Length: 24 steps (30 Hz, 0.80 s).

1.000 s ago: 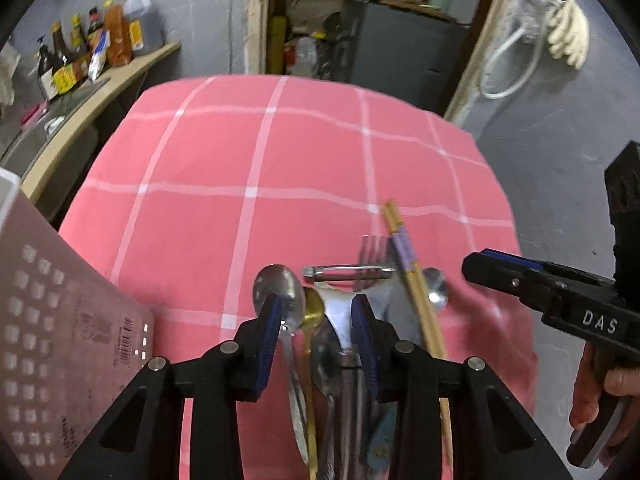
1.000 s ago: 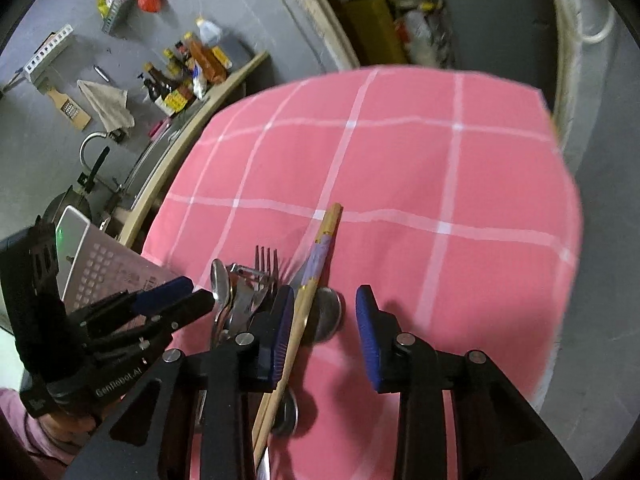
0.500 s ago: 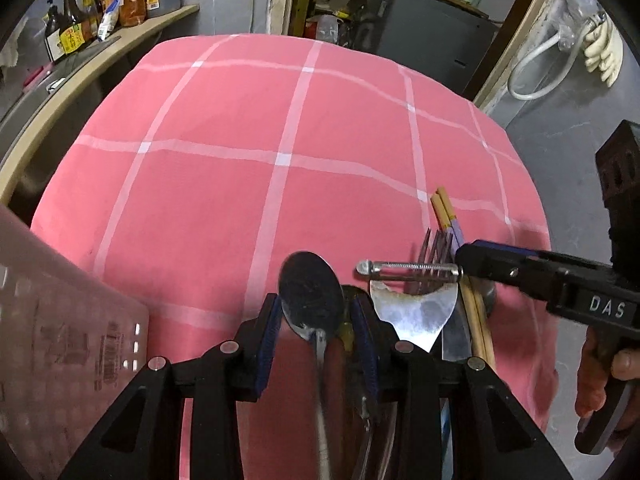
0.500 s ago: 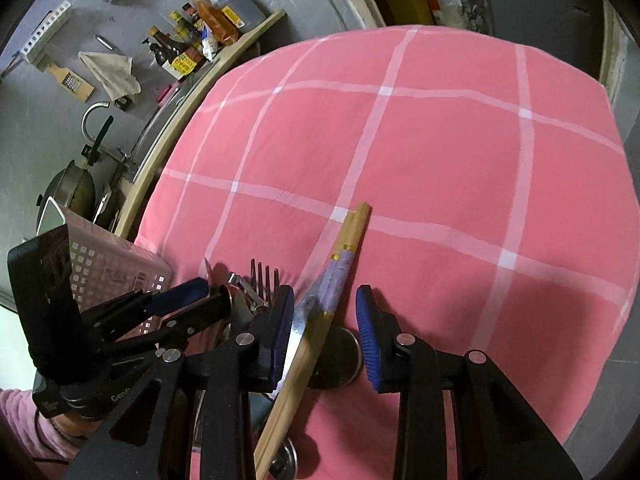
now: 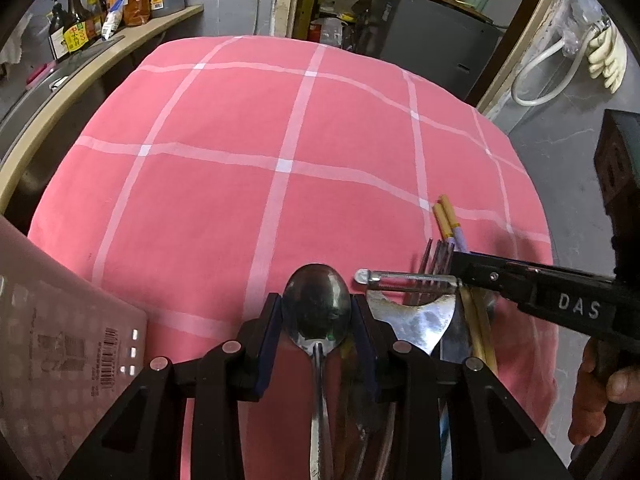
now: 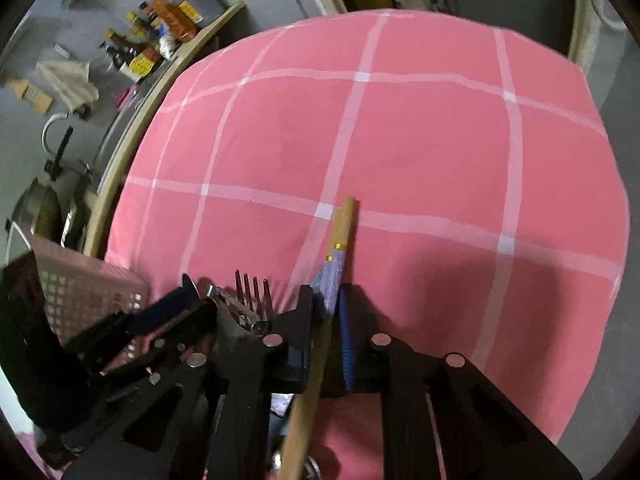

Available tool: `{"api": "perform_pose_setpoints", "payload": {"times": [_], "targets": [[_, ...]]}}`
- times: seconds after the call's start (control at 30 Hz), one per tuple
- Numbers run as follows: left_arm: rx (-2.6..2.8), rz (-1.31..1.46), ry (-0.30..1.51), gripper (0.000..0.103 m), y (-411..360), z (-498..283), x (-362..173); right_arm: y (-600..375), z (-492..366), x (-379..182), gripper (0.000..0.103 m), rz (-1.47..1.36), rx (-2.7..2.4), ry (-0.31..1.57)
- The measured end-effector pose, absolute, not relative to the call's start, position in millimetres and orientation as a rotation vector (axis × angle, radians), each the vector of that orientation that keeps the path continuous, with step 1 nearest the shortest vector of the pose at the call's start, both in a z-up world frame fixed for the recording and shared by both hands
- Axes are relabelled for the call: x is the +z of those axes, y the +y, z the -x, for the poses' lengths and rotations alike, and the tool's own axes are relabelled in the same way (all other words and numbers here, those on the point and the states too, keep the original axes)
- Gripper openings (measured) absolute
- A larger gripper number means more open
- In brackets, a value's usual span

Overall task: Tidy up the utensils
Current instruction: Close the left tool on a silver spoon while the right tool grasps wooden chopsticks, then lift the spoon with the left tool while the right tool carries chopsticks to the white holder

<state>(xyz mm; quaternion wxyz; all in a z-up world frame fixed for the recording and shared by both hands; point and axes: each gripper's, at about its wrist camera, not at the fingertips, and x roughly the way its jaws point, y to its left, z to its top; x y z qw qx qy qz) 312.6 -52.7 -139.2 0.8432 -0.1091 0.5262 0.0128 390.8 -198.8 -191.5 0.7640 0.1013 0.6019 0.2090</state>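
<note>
Several utensils lie in a heap at the near edge of a pink checked tablecloth (image 5: 280,140). My left gripper (image 5: 316,304) is shut on the bowl of a steel spoon (image 5: 316,320), with a blue pad on each side of it. To its right lie a metal peeler (image 5: 408,280), a fork (image 5: 434,252) and a pair of wooden chopsticks (image 5: 446,216) with a purple band. My right gripper (image 6: 328,300) points down over the chopsticks (image 6: 344,224). Its jaws are closing, and the sticks fill the narrow gap between the pads. The fork (image 6: 254,292) lies just left of it.
A pale perforated basket (image 5: 60,360) stands at the near left corner of the table. Bottles (image 5: 100,4) line a curved shelf on the far left. A dark cabinet (image 5: 432,32) stands behind the table. A person's hand (image 5: 600,400) holds the right gripper beyond the table's right edge.
My left gripper came down and forward until the spoon's bowl sat between its pads. My right gripper shifted over the chopsticks and its jaws narrowed on them.
</note>
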Motion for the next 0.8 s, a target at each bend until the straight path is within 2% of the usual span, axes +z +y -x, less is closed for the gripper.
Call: {"api": "perform_pose_setpoints", "payload": {"times": [0.27, 0.8], "targets": [[-0.039, 0.280, 1.087, 0.032, -45, -309, -138, -212, -385, -204, 0.006, -0.408, 0.459, 1.303], [-0.135, 0.202, 0.960, 0.032, -60, -296, -104, -242, -343, -181, 0.006, -0.554, 0.421, 1.111]]}}
